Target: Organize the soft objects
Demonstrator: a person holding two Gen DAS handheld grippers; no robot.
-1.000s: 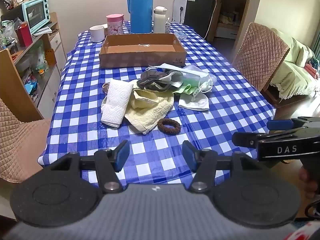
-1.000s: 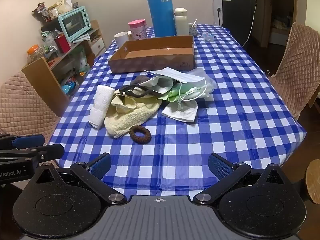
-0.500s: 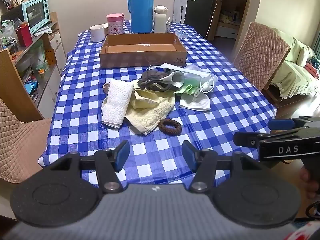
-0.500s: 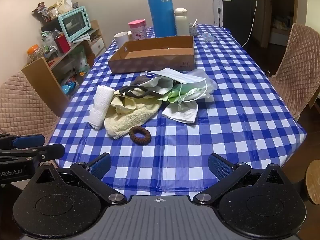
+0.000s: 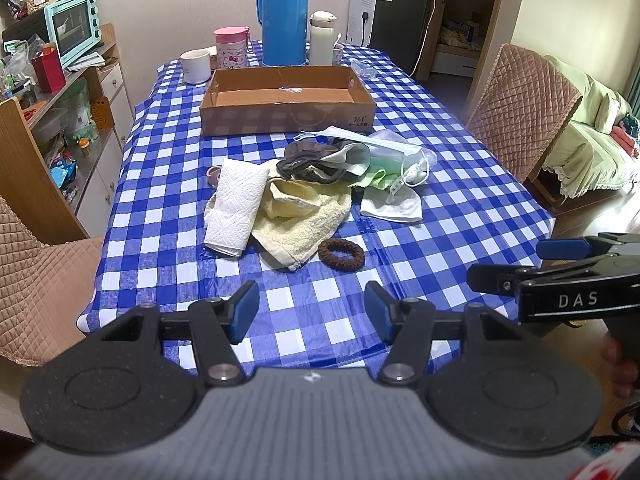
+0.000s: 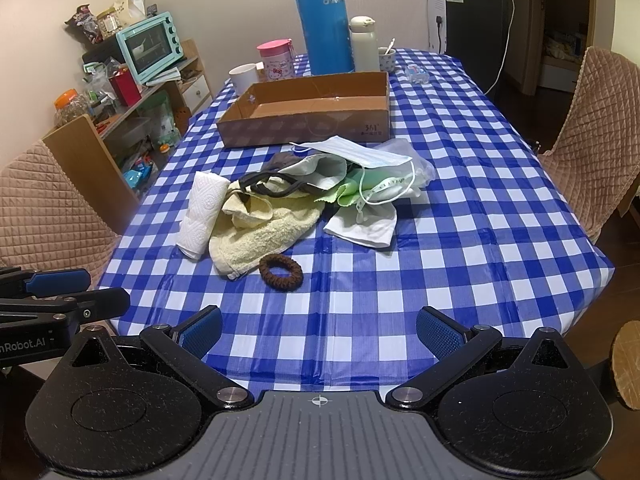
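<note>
Left wrist view: we hold our left gripper (image 5: 311, 312) spread and empty over the near table (image 5: 460, 216) edge, our right gripper (image 6: 319, 334) likewise spread wide. Well beyond them lies the heap: paper towel (image 5: 236, 210), yellow towel (image 5: 304, 224), hair tie (image 5: 341, 254), masks (image 5: 360, 144). The cardboard box (image 5: 288, 114) sits farther off.

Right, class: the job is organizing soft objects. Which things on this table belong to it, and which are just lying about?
Job: towel, paper towel, scrunchie, mask, box.

Lying about: thermos, white bottle, pink cup, mug.
</note>
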